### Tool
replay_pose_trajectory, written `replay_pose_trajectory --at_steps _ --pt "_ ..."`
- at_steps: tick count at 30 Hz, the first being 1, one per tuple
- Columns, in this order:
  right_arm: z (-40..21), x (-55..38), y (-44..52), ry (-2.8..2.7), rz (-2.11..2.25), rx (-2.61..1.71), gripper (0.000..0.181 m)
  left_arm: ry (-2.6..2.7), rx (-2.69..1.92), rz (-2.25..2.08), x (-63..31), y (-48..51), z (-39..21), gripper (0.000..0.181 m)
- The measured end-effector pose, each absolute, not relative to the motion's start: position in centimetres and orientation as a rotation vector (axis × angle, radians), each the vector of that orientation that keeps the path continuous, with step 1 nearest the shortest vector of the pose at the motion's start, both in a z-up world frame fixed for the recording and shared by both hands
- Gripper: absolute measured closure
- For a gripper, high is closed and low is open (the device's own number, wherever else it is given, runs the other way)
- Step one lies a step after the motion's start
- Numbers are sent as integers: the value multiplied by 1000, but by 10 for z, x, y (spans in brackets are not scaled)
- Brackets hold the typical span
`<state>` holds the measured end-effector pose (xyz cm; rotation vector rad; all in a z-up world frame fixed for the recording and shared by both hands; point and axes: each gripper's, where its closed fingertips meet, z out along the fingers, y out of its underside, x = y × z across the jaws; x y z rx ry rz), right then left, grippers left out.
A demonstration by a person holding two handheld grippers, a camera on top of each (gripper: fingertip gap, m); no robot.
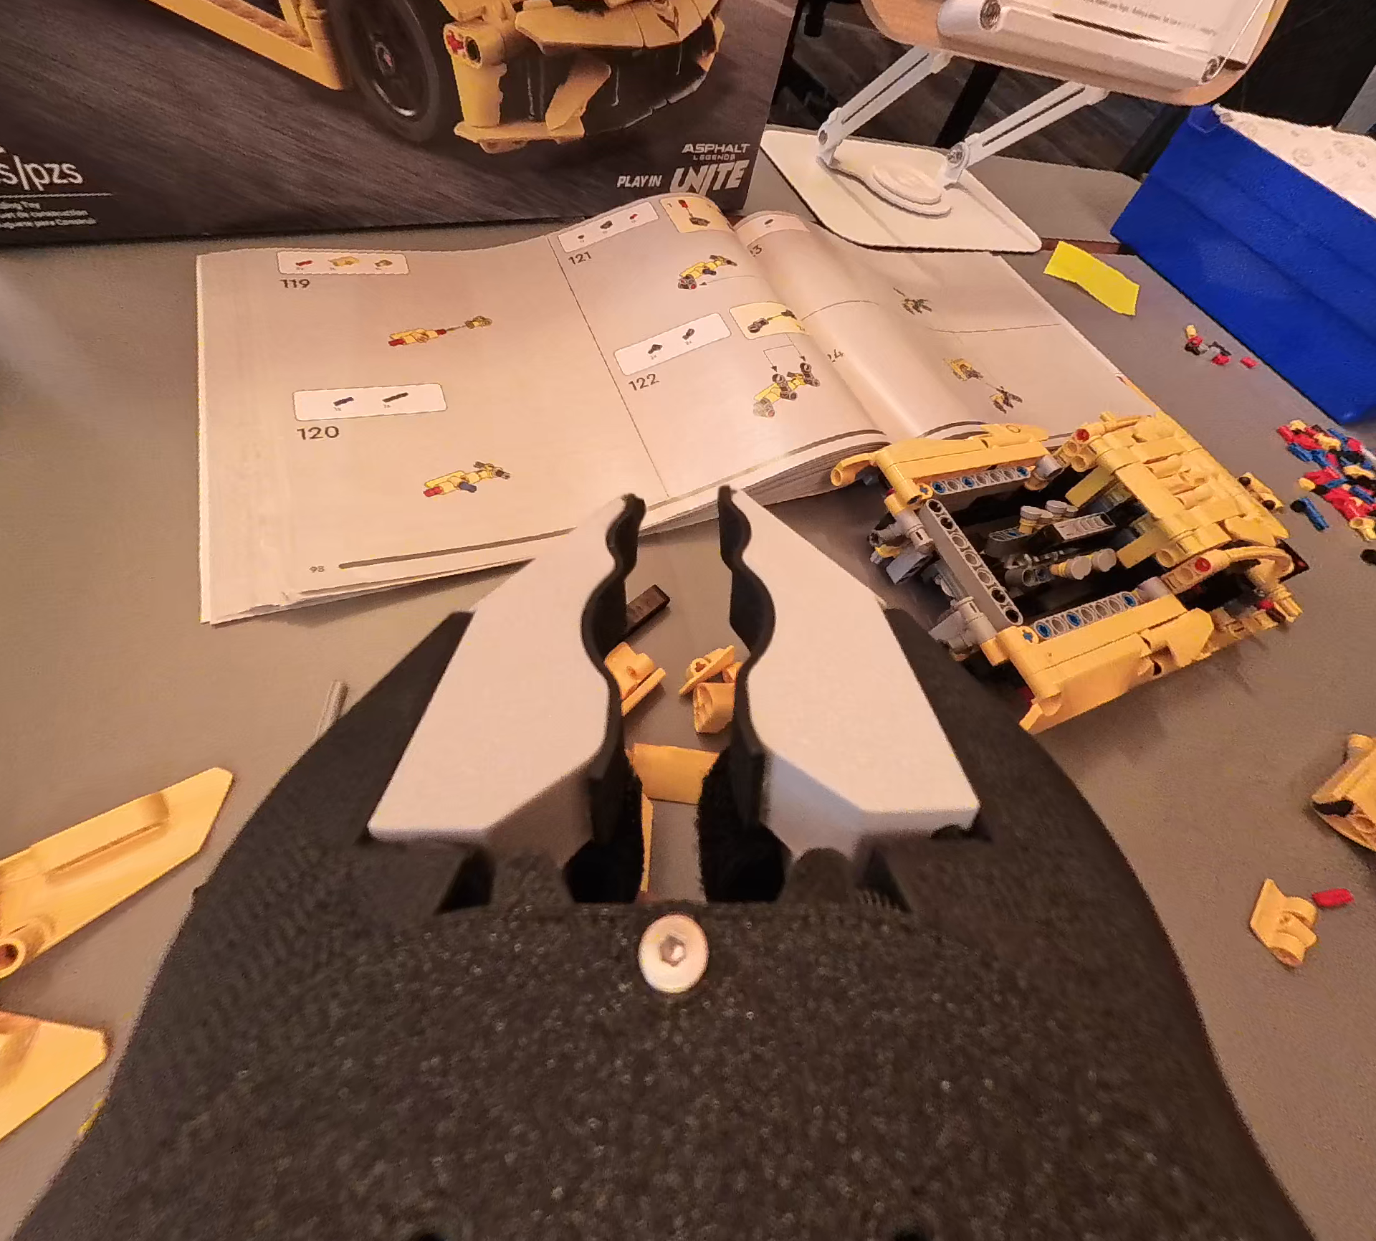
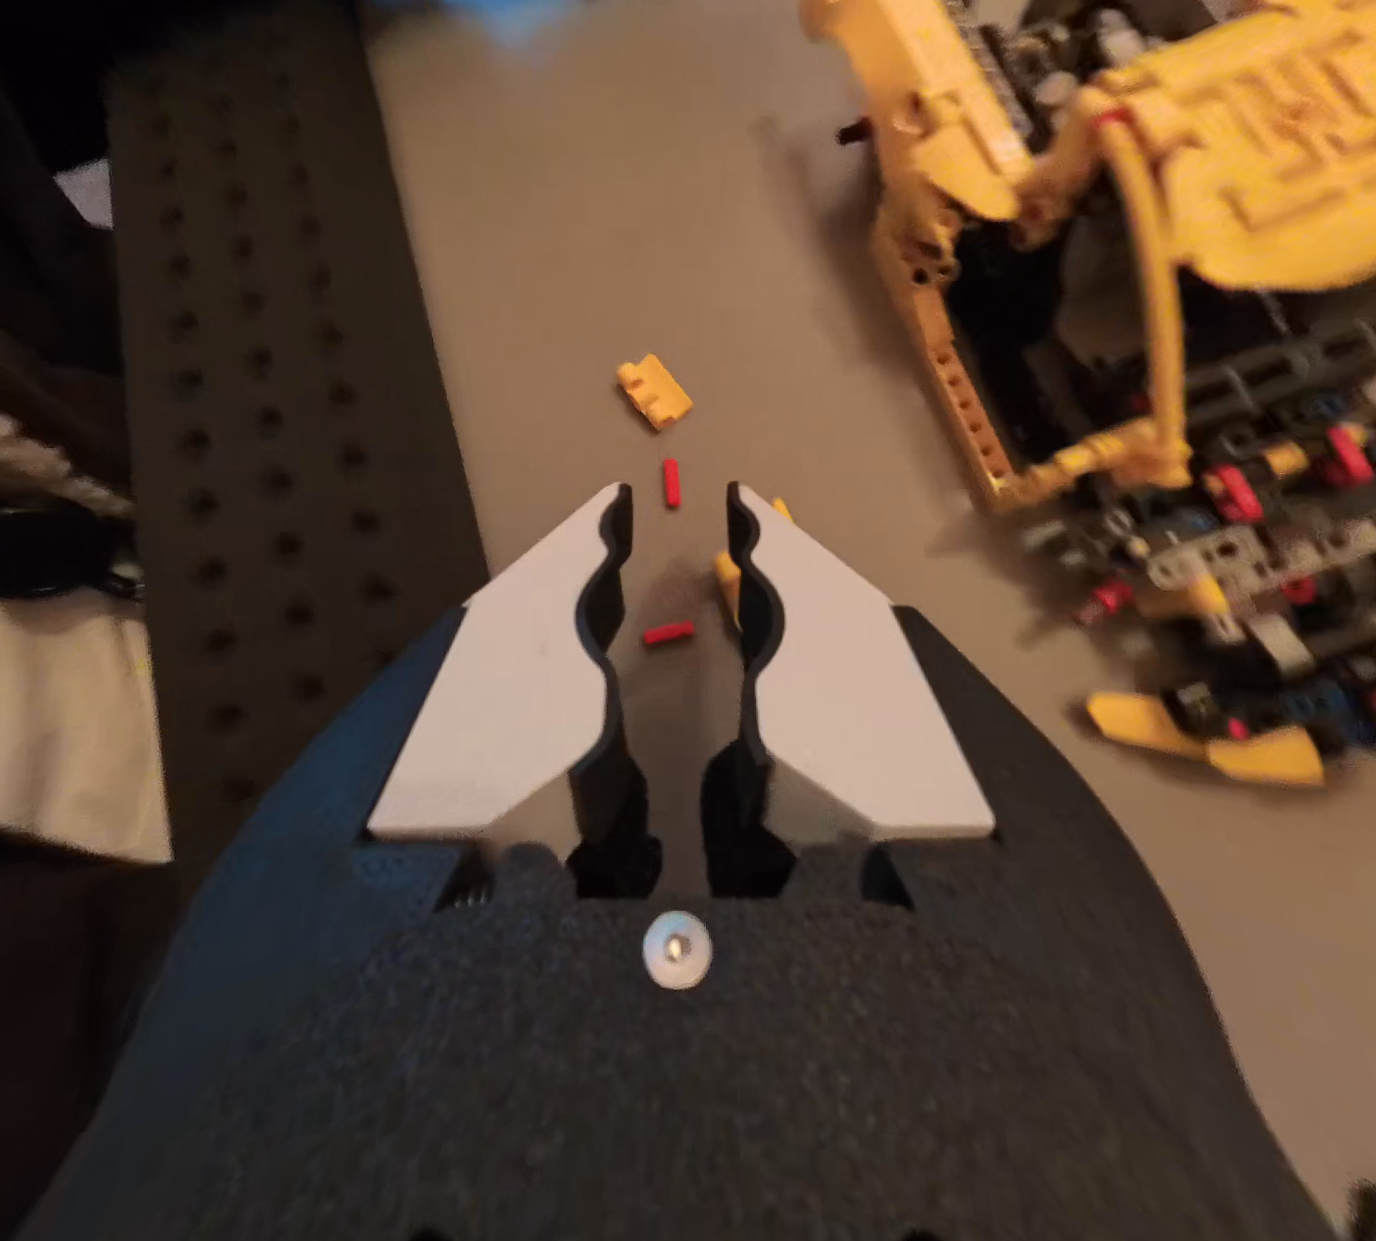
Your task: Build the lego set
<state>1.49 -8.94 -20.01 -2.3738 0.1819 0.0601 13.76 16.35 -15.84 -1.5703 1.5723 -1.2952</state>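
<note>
A partly built yellow car model [image 1: 1080, 557] lies on the grey table right of an open instruction booklet [image 1: 521, 386]. My left gripper [image 1: 676, 505] is open and empty, above small yellow pieces [image 1: 707, 676] and a black piece [image 1: 646, 606] that lie between its fingers. In the right wrist view the car model [image 2: 1117, 200] is at the upper right. My right gripper [image 2: 679, 498] is open and empty above two red pins [image 2: 672, 481] [image 2: 668, 633], with a small yellow piece [image 2: 654, 389] just ahead.
The set's box [image 1: 372, 51] stands behind the booklet. A white stand [image 1: 931, 192] holds a sheet. A blue bin [image 1: 1266, 252] and a pile of red, blue and black pins [image 1: 1333, 475] are at the right. Yellow panels [image 1: 97, 855] lie at the left. A perforated strip [image 2: 246, 386] borders the table. My hands' fingertips stand some 30 cm from each other.
</note>
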Motion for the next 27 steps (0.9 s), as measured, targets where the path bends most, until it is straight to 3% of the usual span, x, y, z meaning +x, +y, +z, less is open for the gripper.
replay_pose_trajectory --at_steps 14,19,27 --pt "-225 6 -50 -182 -90 -2451 165 1729 -1520 -1504 130 124 -156 160" --pt "-231 6 -49 -231 -138 -2469 174 1908 -1331 -1816 106 71 -134 160" --pt "-153 46 -29 -265 -733 -2132 175 2255 -1296 -2162 57 -1 -130 153"
